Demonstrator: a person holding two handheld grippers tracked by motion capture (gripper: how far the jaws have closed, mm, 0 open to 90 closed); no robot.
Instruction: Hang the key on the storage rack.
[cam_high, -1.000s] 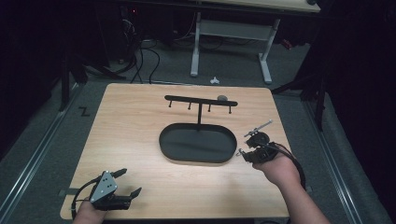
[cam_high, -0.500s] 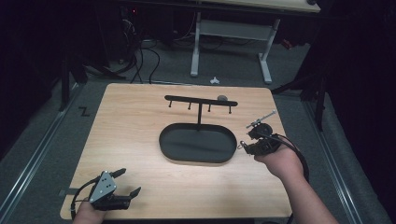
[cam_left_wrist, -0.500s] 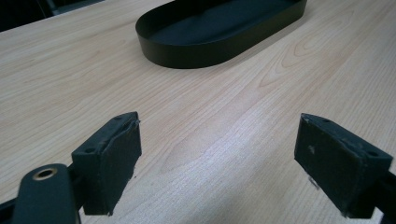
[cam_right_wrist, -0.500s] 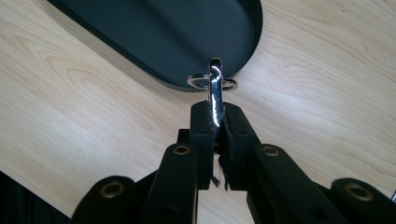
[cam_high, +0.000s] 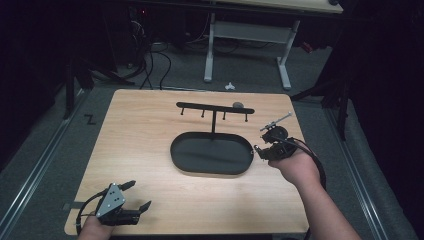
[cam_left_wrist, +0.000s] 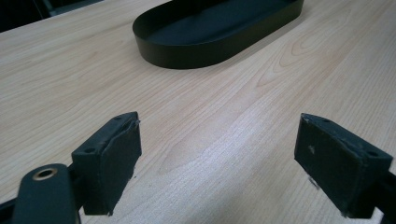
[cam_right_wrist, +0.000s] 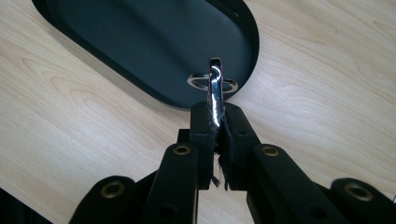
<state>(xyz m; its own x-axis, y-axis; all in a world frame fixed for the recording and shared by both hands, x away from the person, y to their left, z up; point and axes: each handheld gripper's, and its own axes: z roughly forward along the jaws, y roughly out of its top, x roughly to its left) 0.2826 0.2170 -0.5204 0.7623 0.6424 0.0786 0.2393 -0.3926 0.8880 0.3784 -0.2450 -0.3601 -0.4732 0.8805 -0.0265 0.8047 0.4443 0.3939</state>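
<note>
High view: bench with tray stand, two hand-held grippers, one clip in transit.

Wooden bench (cam_high: 150, 150) is listed first; a black oval tray (cam_high: 190, 155) sits at its centre, with a hooked rack bar (cam_high: 215, 107) raised on a post toward the far edge. The left gripper (cam_high: 136, 196) is held low at the near left corner, jaws spread wide, nothing between them. The right gripper (cam_right_wrist: 215, 116) is carried just beside the tray's right end, jaws pressed together on a metal clip with ring (cam_right_wrist: 215, 81), which pokes out above the tray rim. Step judged: carrying. Next, the ring is probably to be lifted toward a rack hook, which calls for careful alignment.
</note>
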